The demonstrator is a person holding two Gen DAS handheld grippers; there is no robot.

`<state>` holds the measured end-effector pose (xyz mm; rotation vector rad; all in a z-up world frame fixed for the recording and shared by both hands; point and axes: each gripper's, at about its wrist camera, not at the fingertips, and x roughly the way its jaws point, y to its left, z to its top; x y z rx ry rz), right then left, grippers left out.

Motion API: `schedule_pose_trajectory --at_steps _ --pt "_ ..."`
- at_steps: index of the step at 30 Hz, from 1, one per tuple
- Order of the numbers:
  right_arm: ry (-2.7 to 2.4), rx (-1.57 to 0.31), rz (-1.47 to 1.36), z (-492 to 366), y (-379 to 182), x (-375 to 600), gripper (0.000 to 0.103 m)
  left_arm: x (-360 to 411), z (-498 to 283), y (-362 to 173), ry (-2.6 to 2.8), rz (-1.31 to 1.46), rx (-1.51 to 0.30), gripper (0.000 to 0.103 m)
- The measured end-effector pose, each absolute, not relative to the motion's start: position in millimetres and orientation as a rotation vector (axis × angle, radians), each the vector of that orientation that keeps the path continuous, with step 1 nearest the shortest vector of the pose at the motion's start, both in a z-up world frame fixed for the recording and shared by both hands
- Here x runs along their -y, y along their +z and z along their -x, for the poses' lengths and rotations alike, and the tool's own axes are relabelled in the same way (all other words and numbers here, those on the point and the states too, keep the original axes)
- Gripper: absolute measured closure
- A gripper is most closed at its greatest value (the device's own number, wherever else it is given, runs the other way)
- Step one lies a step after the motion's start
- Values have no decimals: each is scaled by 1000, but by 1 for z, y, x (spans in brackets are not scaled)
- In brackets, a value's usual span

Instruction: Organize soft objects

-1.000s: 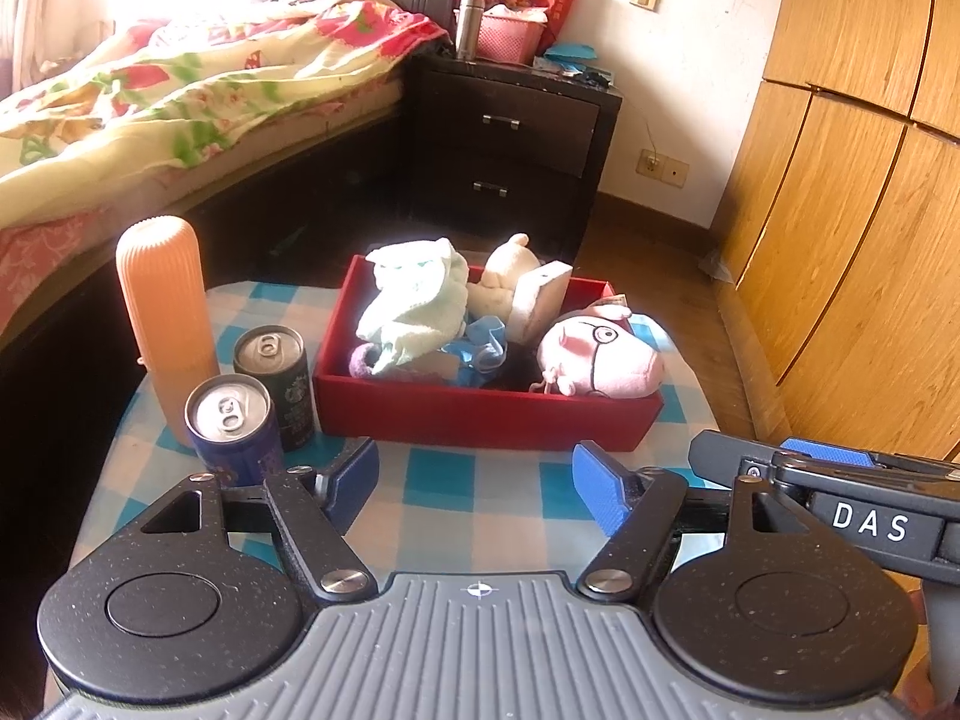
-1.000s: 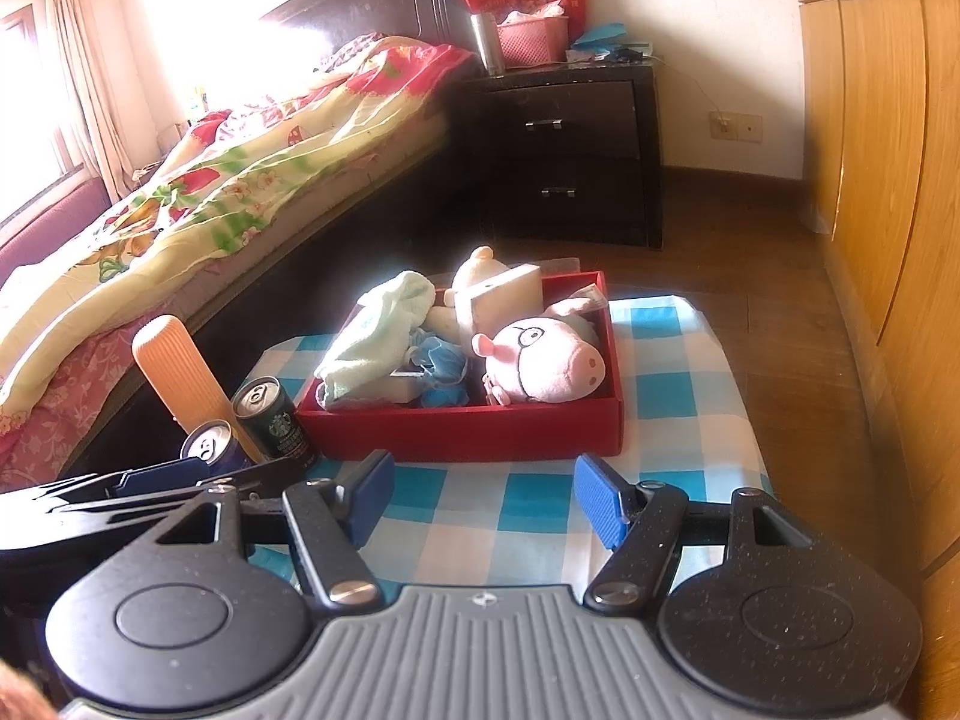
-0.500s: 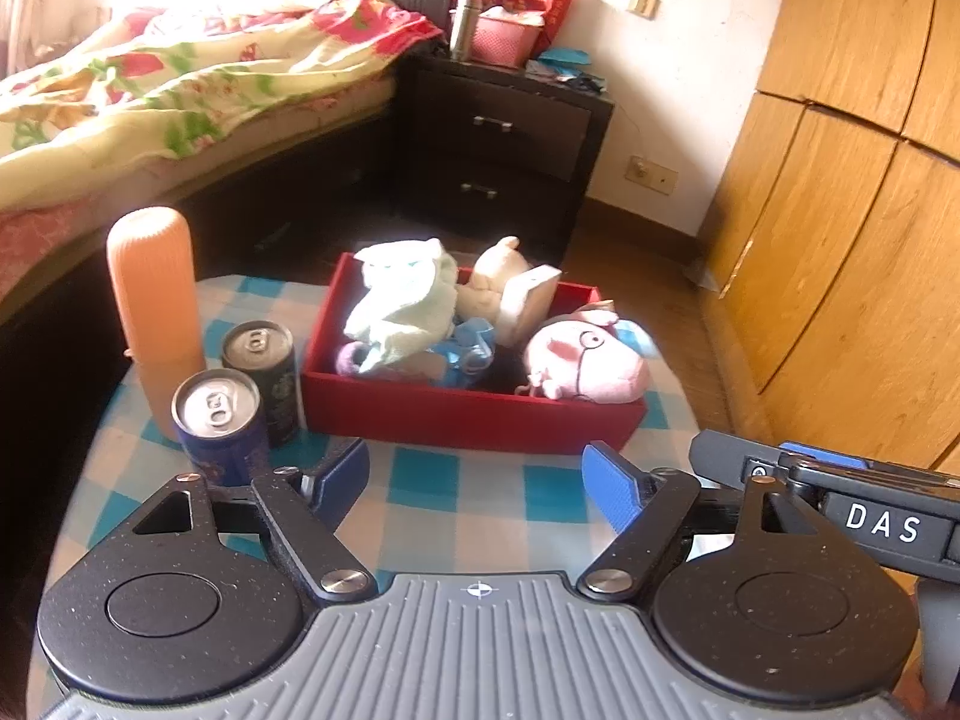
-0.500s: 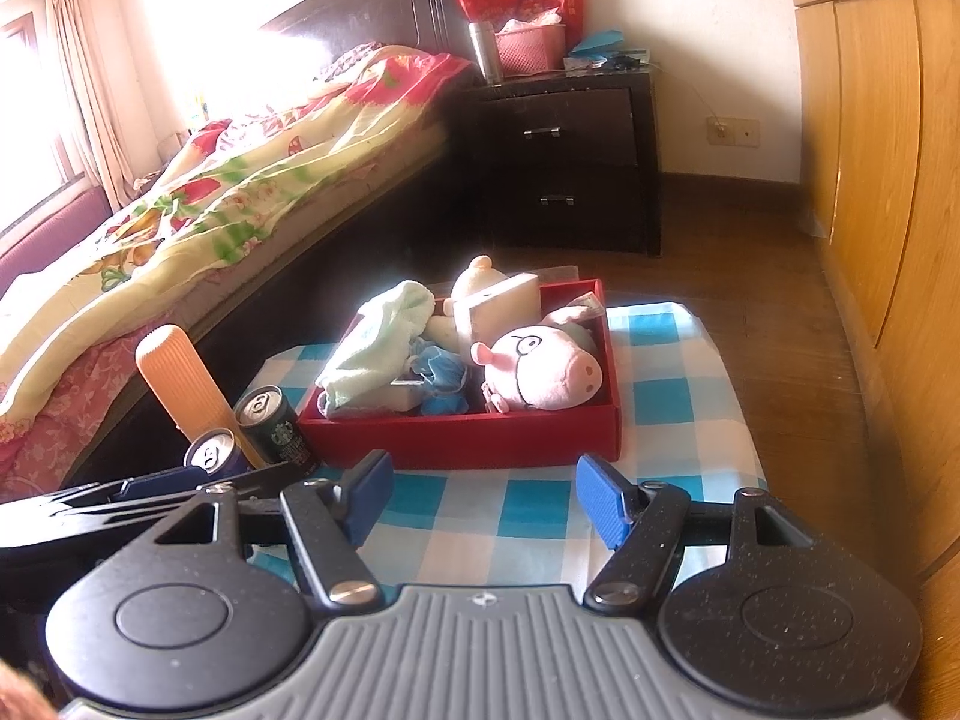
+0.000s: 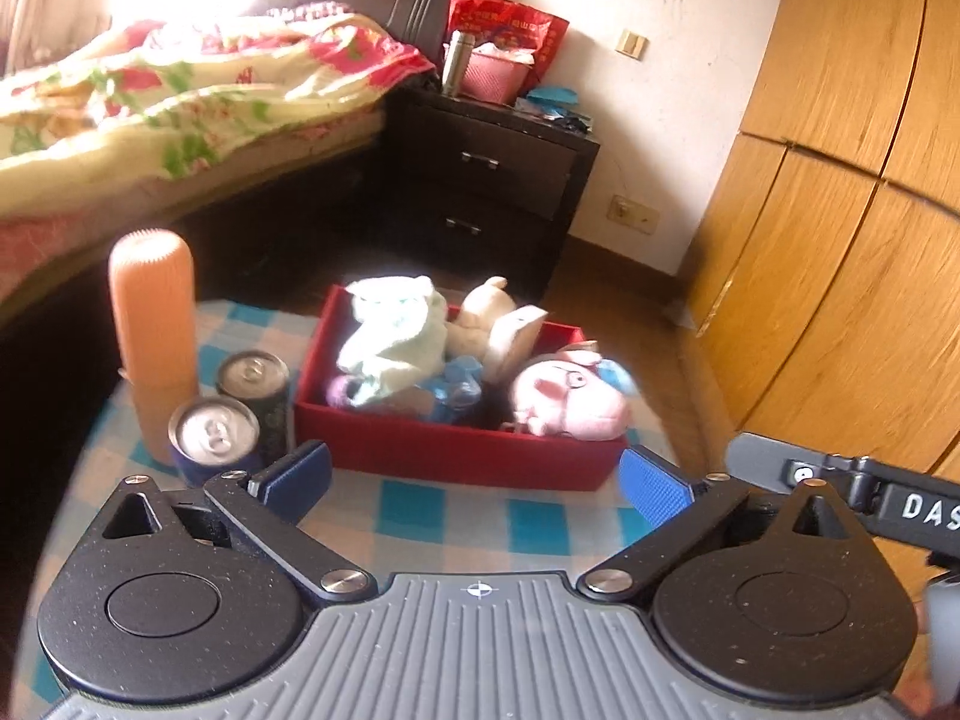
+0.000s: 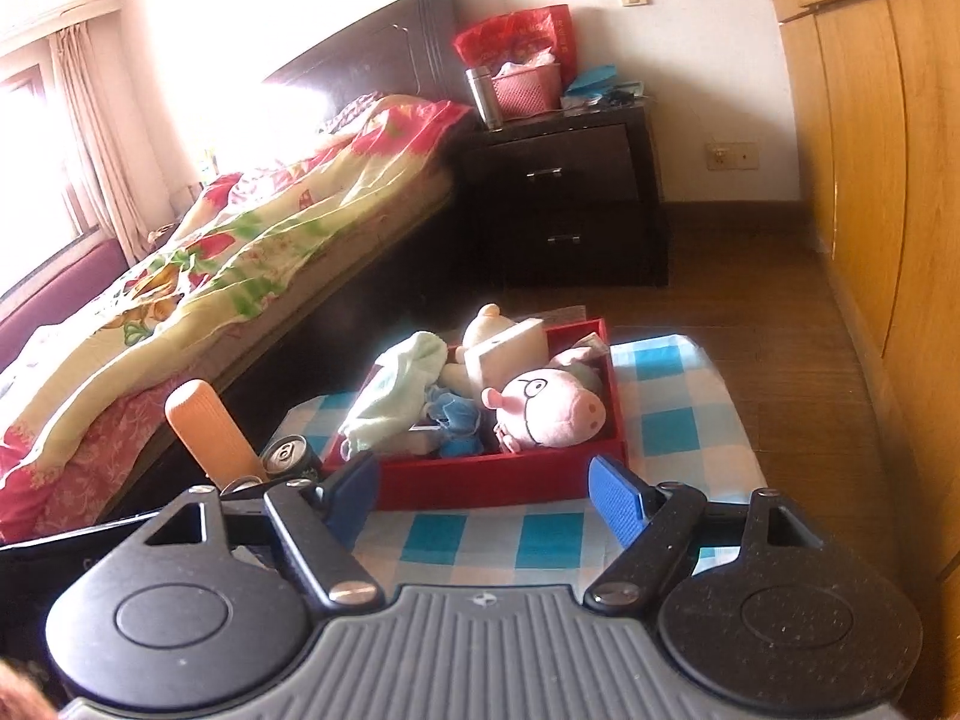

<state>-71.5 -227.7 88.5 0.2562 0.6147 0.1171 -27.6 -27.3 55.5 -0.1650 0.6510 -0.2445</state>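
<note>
Red cardboard walls frame the tray (image 5: pixel 456 462) ahead of me, and every soft thing sits inside it on the blue-and-white checked cloth (image 5: pixel 414 510). A pale green towel (image 5: pixel 393 336) is heaped at the tray's left end, draped over a small blue plush (image 5: pixel 456 384). Behind them a cream plush toy (image 5: pixel 480 318) leans against a cream block-shaped thing (image 5: pixel 516 330) that stands tilted. The pink pig plush (image 5: pixel 564 396) lies at the right end, its snout toward the near wall in my left view.

My left gripper (image 5: pixel 474 480) hangs just short of the tray's near wall. Its jaws are opening, already very wide, with nothing between the blue pads (image 5: pixel 651 486). My right gripper (image 6: pixel 486 492) is beside it, also short of the near wall; its jaws are opening too, moderately wide, and nothing is between them.

Left of the tray stands an orange ribbed cylinder (image 5: pixel 153 330), upright. Two drink cans are just beside it: a blue can (image 5: pixel 210 438) nearest me and a dark can (image 5: pixel 255 390) behind, close to the tray's left wall.

Beyond the table are a bed with a flowered quilt (image 6: pixel 270 228) and a dark nightstand (image 6: pixel 564 192).
</note>
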Motion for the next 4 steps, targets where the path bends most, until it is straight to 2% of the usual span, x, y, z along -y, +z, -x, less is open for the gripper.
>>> schedule_pose_trajectory --at_steps 2,4 --pt "96 -637 -246 71 83 230 44 28 29 53 -215 141 -644 5" --pt "76 -672 -229 69 73 232 32 29 29 48 -192 104 -655 5"
